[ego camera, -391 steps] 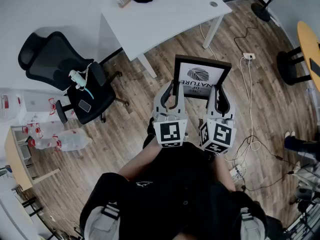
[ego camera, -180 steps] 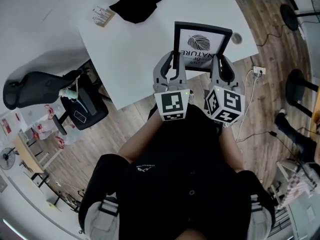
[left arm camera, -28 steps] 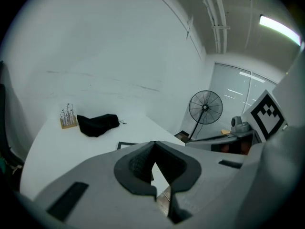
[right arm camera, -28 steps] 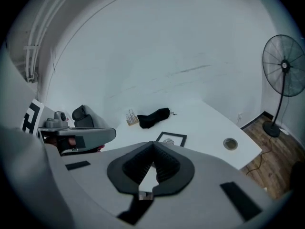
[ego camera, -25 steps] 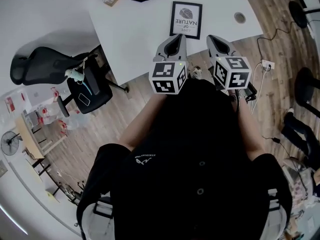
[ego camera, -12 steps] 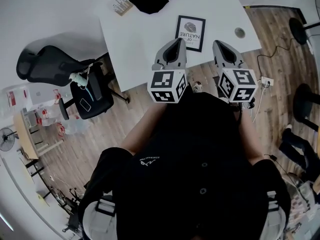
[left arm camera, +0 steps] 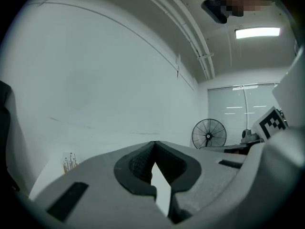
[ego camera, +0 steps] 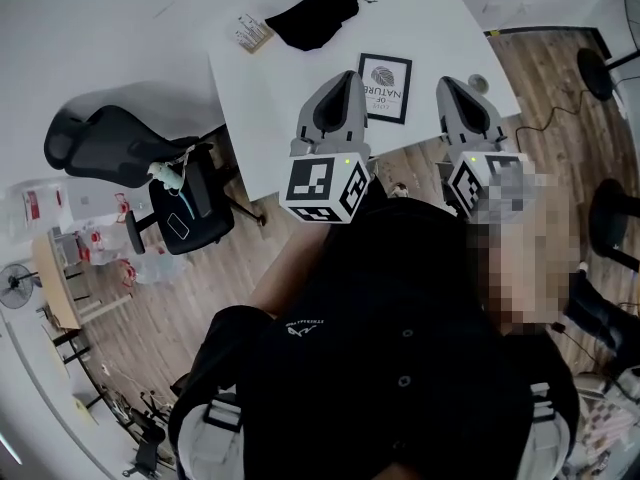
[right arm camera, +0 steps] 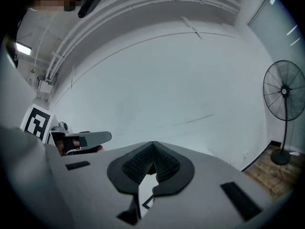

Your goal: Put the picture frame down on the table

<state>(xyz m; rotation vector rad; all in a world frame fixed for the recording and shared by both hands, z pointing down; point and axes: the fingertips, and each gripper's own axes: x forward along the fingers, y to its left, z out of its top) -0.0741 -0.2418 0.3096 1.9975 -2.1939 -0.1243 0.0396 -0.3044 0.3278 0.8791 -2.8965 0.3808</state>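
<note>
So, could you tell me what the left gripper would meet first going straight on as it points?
Probably the white wall: the left gripper looks level over the table, with nothing nearer on its line, though depth is hard to judge.

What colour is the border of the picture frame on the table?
Black. The picture frame shows clearest in the head view.

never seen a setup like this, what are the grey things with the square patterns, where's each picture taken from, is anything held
A person holds two tools: the left hand-held gripper and the right hand-held gripper, each with a marker cube. The head view looks down from the person's head. The other two cameras ride on the tools, looking along their jaws. Both are shut and empty. The picture frame lies flat on the table, near a black cloth.
</note>
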